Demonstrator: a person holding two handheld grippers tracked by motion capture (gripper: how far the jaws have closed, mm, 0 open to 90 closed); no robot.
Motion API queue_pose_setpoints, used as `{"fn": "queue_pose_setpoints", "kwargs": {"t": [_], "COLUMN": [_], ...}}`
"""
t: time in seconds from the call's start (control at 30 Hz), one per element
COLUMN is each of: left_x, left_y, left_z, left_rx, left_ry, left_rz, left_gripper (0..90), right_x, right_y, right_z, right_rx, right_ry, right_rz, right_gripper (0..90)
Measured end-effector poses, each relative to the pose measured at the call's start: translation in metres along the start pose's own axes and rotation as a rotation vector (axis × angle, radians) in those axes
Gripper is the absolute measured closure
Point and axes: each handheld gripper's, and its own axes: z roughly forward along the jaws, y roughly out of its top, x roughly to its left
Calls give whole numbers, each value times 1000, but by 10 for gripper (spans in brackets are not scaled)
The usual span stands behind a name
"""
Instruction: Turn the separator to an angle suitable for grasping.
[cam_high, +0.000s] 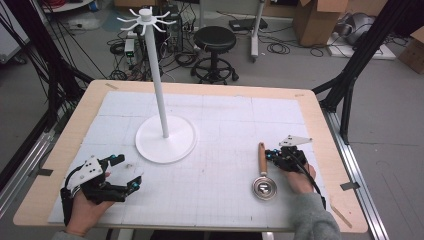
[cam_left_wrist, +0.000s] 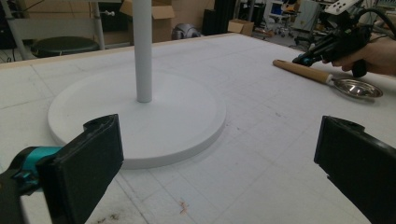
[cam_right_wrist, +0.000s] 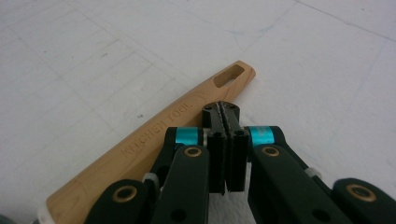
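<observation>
Now the right tool (cam_high: 270, 154) is sitting with its jaws pressed flat together, nothing between them, as the right gripper view is showing plainly. Its tips are hovering just over the wooden handle (cam_right_wrist: 154, 135) of a ladle (cam_high: 262, 175), close to the slotted end of that handle; whether they are touching the wood, I cannot tell. The ladle is lying flat on the right half of the surface (cam_high: 225, 150), its handle pointing away from the person and its shiny metal bowl (cam_high: 264, 188) lying nearer the front edge, open side up. The person's right hand (cam_high: 298, 176) is gripping the tool from behind, with a grey sleeve (cam_high: 312, 217) coming in from the bottom of the high view.

Farther out, the left tool (cam_high: 127, 172) is resting near the front left corner, its jaws standing wide apart and holding nothing; the left gripper view is showing both black pads (cam_left_wrist: 91, 161) spread to either side. The left hand (cam_high: 87, 210) is cradling it low over the surface. Ahead of those open jaws a white stand (cam_high: 165, 135) is rising from a round flat base, its thin post carrying a ring of curved hooks (cam_high: 146, 20) at the top. The stand is well apart from the ladle, left of the middle. Beyond the far edge a black stool (cam_high: 215, 42) is standing on the floor among cables.
</observation>
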Motion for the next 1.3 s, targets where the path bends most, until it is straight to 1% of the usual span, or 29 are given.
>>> {"fn": "queue_pose_setpoints", "kwargs": {"t": [0.03,0.23,0.4,0.47,1.23,1.3], "left_x": [0,0,0,0,0,0], "left_y": [0,-1,-1,-1,-1,-1], "left_z": [0,-3,-4,-5,-3,-2], "left_rx": [0,-1,-4,-3,-1,1], "left_ry": [2,6,12,12,9,7], "left_rz": [-2,1,-5,-2,1,-1], "left_gripper": [18,18,18,18,18,18], "right_x": [1,3,2,2,4,6], "right_y": [1,6,6,6,7,9], "right_z": [1,7,8,8,8,9], "right_rx": [3,7,9,11,5,5], "right_ry": [2,23,33,37,26,42], "right_rz": [-7,-2,12,17,9,4], "right_gripper": [900,900,900,900,900,900]}}
